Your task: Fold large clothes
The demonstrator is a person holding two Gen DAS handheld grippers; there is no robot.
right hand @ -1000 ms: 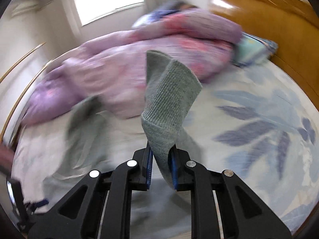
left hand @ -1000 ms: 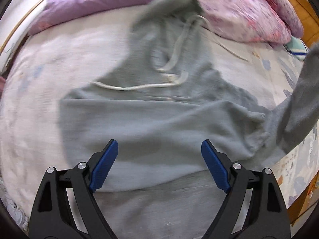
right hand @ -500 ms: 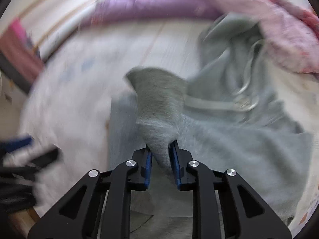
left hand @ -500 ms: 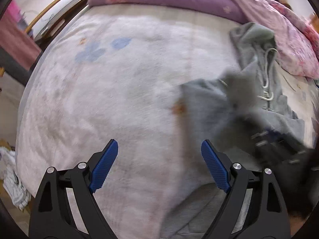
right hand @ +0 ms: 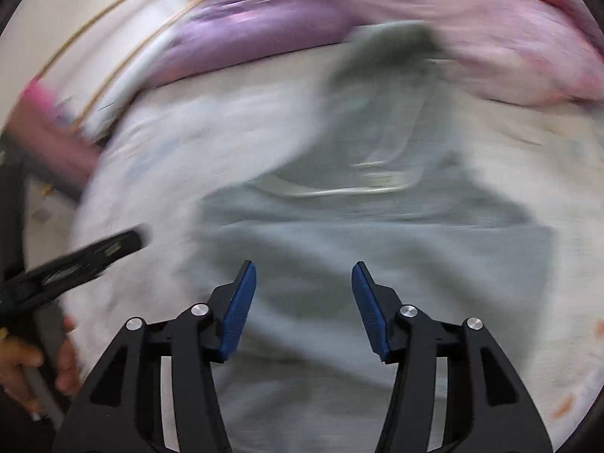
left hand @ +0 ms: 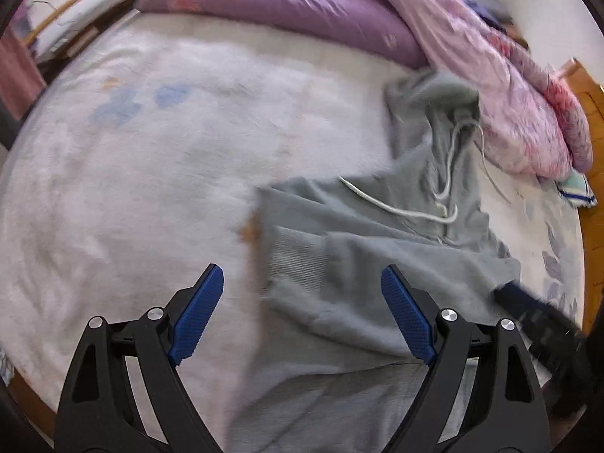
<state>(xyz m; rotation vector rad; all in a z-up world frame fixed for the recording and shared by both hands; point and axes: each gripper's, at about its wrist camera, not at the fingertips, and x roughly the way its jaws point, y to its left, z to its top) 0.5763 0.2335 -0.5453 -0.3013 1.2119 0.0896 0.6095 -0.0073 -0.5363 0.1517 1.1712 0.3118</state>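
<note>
A grey hoodie (left hand: 377,264) with white drawstrings lies on the bed, its hood toward the pink quilt and a sleeve with a ribbed cuff (left hand: 298,260) folded across its body. My left gripper (left hand: 302,313) is open and empty, hovering over the hoodie's left edge. My right gripper (right hand: 304,302) is open and empty above the hoodie's body (right hand: 377,249); that view is blurred. The right gripper also shows in the left wrist view (left hand: 536,321), and the left gripper in the right wrist view (right hand: 75,260).
A white fleece sheet (left hand: 132,188) covers the bed. A purple and pink quilt (left hand: 490,56) is bunched along the far side. A wooden headboard (left hand: 589,113) stands at the right, with a folded light cloth (left hand: 577,188) beside it. The bed's front edge is at lower left.
My right gripper has opened and let go of the grey sleeve, which now lies folded across the hoodie. The left gripper has swung back toward the hoodie.
</note>
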